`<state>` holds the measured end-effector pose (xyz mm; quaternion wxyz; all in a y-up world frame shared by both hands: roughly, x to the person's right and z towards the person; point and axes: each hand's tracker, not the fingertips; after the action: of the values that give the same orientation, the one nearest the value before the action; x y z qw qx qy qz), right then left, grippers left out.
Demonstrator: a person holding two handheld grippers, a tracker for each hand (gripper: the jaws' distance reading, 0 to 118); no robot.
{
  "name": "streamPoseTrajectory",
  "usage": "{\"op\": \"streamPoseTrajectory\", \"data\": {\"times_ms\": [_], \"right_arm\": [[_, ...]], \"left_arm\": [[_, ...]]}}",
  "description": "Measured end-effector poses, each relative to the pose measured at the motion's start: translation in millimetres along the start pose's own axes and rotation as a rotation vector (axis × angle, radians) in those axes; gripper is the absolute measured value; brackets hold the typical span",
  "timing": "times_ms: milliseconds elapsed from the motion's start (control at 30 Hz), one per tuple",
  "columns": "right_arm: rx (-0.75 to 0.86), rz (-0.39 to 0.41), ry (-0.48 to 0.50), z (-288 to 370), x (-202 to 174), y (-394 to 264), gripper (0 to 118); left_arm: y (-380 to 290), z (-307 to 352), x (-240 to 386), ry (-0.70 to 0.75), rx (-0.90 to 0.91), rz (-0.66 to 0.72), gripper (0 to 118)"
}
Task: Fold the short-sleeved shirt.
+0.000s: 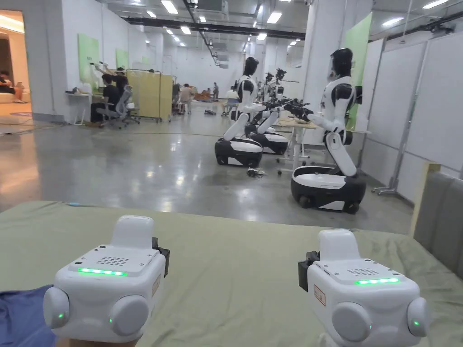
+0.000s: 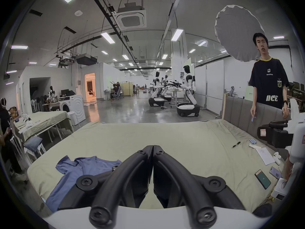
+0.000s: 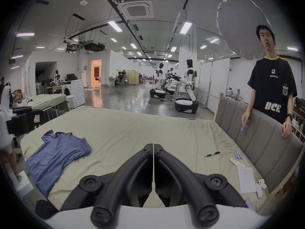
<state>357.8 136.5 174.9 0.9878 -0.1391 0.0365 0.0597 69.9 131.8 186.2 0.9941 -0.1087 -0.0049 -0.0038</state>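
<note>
From the head view, both grippers hover over the green sheet (image 1: 235, 271), a blue corner left of the left gripper (image 1: 108, 289). In the left gripper view, jaws pressed together, empty; the blue shirt (image 2: 85, 166) lies left of them. In the right gripper view, the right gripper (image 3: 153, 145) is closed too; the soft, light shirt looks easiest pinched at shoulder seams. A bystander's lettering is not read here.

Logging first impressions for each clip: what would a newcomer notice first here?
Probably the two closed claws, left claw and right claw, held above the green bedsheet, gripping nothing. Next, the blue shirt, unfolded at the sheet's left edge, and the white humanoid robots on the floor beyond.
</note>
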Motion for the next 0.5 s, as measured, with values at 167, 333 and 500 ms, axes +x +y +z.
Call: {"op": "streamPoseTrajectory", "data": {"times_ms": [167, 333, 500], "right_arm": [[0.042, 0.036, 0.170, -6.8, -77.7, 13.5, 2], [0.044, 0.072, 0.363, -12.7, -173.9, 10.5, 2], [-0.014, 0.095, 0.452, -27.5, -228.8, -13.2, 3]], "left_arm": [[-14.2, 28.9, -65.6, 0.155, -0.027, 0.033, 3], [-33.4, 58.9, -142.9, 0.323, -0.088, 0.045, 3], [-60.5, 19.7, -202.8, 0.383, -0.476, 0.059, 3]]}}
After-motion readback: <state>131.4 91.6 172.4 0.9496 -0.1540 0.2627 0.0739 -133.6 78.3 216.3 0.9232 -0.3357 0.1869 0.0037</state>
